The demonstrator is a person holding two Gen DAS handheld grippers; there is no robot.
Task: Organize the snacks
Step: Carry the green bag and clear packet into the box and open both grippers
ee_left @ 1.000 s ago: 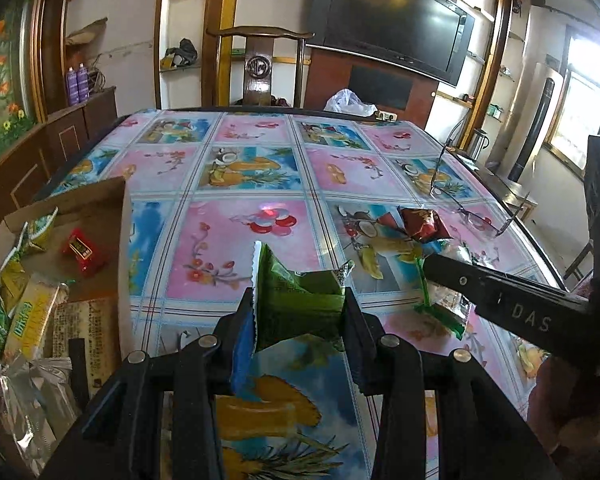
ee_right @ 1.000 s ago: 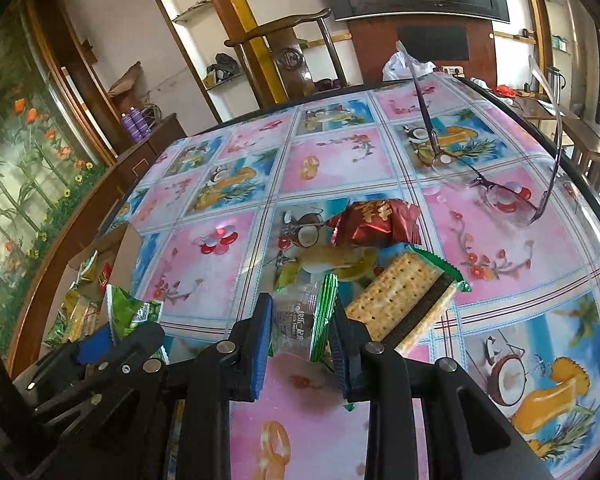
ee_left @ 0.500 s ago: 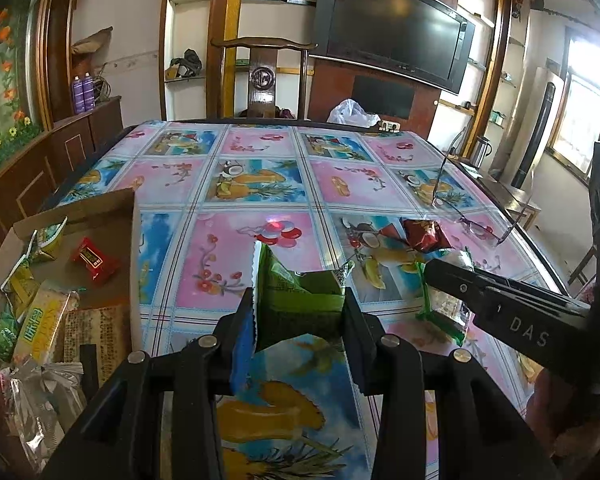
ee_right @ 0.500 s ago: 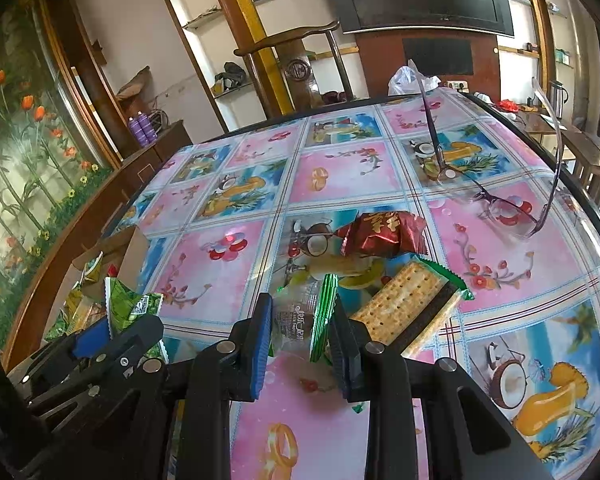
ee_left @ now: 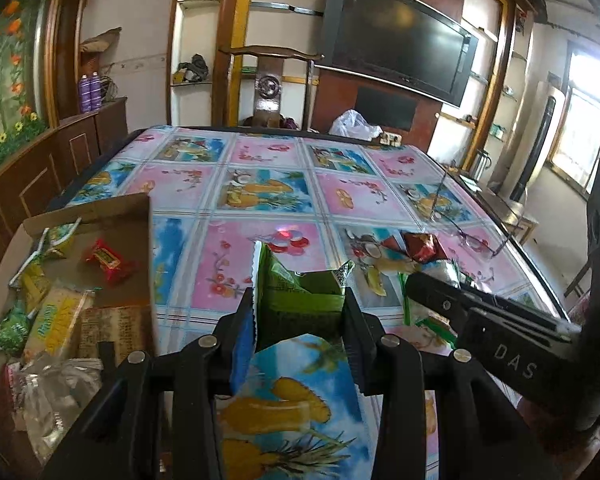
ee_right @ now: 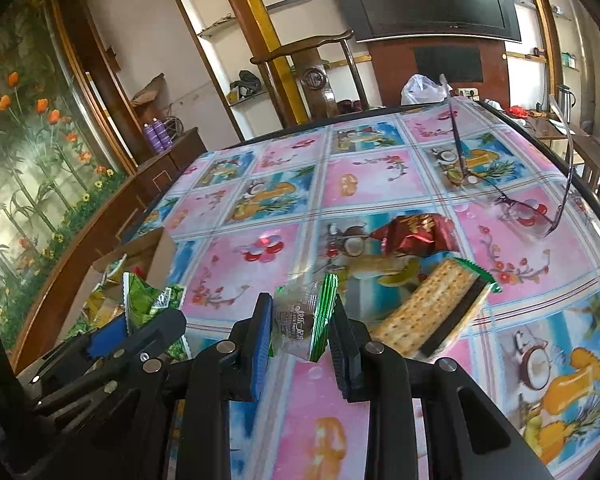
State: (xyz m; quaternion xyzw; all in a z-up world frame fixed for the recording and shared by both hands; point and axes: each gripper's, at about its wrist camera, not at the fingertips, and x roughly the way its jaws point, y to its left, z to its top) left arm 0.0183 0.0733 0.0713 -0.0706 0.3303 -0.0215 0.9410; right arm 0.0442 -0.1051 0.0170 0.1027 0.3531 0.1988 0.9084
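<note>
My left gripper (ee_left: 300,300) is shut on a green snack packet (ee_left: 300,292), held above the patterned table; the same packet (ee_right: 148,300) shows at lower left in the right wrist view. My right gripper (ee_right: 302,316) is shut on the clear end of a cracker packet (ee_right: 300,316), whose cracker body (ee_right: 432,308) trails to the right over the table. A red foil snack (ee_right: 412,236) lies on the table beyond it. The cardboard box (ee_left: 112,208) at the left holds several snacks, among them a small red one (ee_left: 106,264).
A pair of glasses (ee_right: 520,208) lies open on the right side of the tablecloth (ee_left: 268,184). A wooden chair (ee_left: 272,80) stands at the table's far edge beside a white plastic bag (ee_left: 354,124). A wooden sideboard runs along the left.
Both grippers have drawn back a little with their packets still held. The cracker packet has lifted with the right gripper, and the box shows more fully at the left.
</note>
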